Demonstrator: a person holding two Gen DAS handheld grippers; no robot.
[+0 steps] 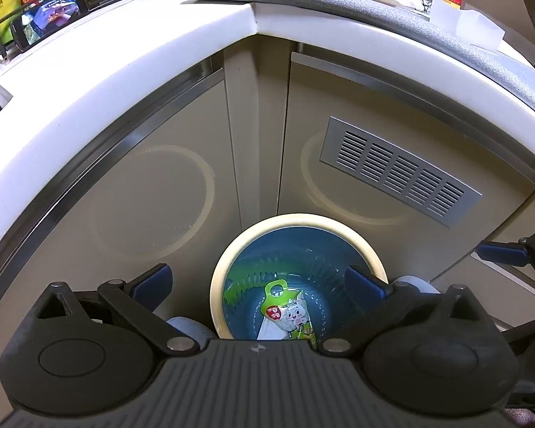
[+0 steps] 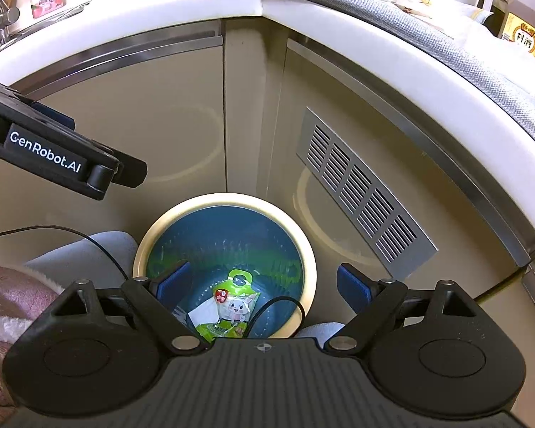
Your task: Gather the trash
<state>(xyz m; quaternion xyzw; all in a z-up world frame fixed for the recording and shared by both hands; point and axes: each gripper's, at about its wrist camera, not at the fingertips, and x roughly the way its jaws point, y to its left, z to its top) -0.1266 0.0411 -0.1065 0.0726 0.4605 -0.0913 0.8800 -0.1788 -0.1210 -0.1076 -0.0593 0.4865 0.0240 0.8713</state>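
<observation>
Snack packet already down in the bin, both tools spread and empty

The green snack packet lies flat at the bottom of the lined trash bin below the counter corner, hang-hole end toward the cabinets. It looks light, crinkly, slippery; pinch an edge. Left tool and right tool hover released.

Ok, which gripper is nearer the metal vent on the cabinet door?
Right. The right gripper hangs just left of the vent, above the bin; the left gripper hangs farther left.
</observation>
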